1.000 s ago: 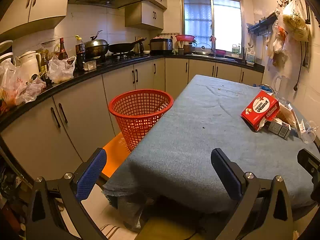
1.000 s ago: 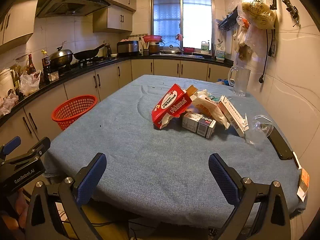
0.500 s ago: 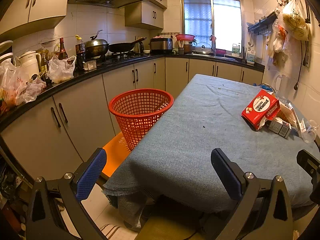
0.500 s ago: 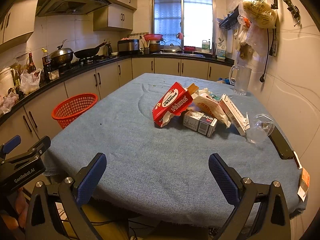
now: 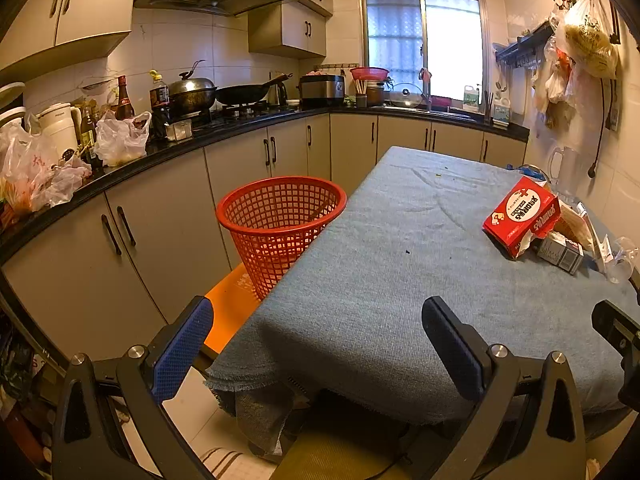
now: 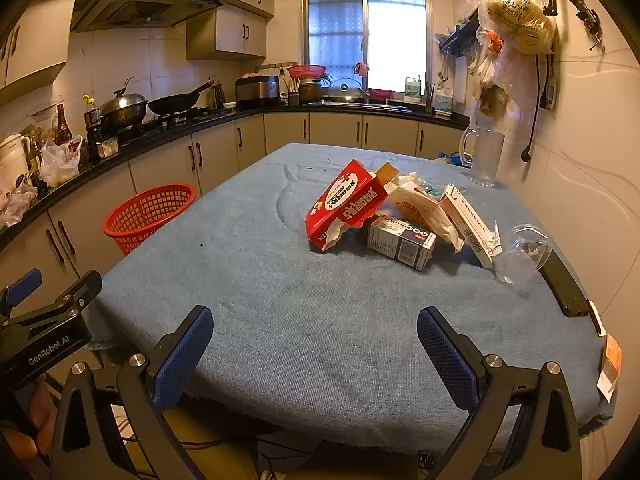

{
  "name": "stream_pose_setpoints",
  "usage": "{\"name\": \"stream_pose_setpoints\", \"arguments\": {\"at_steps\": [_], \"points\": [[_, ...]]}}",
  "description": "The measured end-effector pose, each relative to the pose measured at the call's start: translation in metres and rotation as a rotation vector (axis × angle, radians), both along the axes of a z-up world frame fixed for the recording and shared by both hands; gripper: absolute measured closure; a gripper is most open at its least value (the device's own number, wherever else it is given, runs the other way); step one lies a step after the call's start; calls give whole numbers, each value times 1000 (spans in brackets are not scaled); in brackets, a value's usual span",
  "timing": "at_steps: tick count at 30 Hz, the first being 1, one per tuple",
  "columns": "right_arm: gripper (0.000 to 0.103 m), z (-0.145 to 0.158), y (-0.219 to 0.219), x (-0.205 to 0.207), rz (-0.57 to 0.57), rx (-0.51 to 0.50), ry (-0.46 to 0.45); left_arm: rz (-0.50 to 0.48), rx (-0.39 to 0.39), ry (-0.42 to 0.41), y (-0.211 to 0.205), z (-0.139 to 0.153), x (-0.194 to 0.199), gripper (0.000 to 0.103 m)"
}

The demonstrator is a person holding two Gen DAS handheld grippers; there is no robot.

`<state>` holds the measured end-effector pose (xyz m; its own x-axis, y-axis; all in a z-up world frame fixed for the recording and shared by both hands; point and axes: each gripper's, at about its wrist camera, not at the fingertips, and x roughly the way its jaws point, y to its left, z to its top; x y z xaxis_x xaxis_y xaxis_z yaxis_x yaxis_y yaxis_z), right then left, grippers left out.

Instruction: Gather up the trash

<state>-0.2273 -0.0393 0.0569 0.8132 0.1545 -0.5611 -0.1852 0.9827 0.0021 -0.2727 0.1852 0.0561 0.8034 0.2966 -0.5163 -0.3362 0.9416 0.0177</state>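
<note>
Trash pile: red carton (image 6: pixel 346 204), small grey box (image 6: pixel 400 242), crumpled wrappers (image 6: pixel 424 208), long white box (image 6: pixel 470 224) and clear plastic cup (image 6: pixel 520 254), bunched together on right half of blue-clothed worktop (image 6: pixel 320 320).
Red basket (image 5: pixel 280 220): upright on orange stool (image 5: pixel 230 308), just beside worktop's left edge, well apart from pile.
Left tongs (image 5: pixel 316 346): spread wide, gripping nothing, at near left corner.
Right tongs (image 6: pixel 314 352): spread wide, gripping nothing, over near edge, facing pile.
</note>
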Motion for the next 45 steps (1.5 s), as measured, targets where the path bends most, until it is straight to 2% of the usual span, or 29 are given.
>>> {"name": "stream_pose_setpoints", "arguments": {"at_steps": [13, 19, 22, 26, 29, 34, 37, 40, 42, 45], "points": [[0, -2, -3, 2, -5, 8, 9, -24, 16, 18, -2, -2, 5, 0], [0, -5, -19, 9, -28, 40, 27, -72, 30, 30, -10, -2, 9, 0], [0, -3, -34, 13, -36, 62, 32, -137, 31, 56, -18, 0, 20, 0], [0, 2, -53, 22, -51, 83, 35, -285, 10, 120, -35, 3, 49, 0], [0, 5, -70, 30, -64, 93, 48, -369, 39, 144, -52, 8, 70, 0], [2, 10, -104, 39, -108, 107, 48, -496, 31, 145, -75, 18, 100, 0], [2, 10, -121, 46, -117, 133, 63, -641, 20, 153, -88, 21, 126, 0], [2, 6, -132, 52, -145, 142, 73, -792, 35, 186, -104, 15, 157, 0], [2, 2, -138, 59, -157, 153, 88, -827, 67, 188, -113, 9, 175, 0], [2, -6, -146, 69, -172, 175, 113, -885, 74, 216, -119, 1, 208, 0]]}}
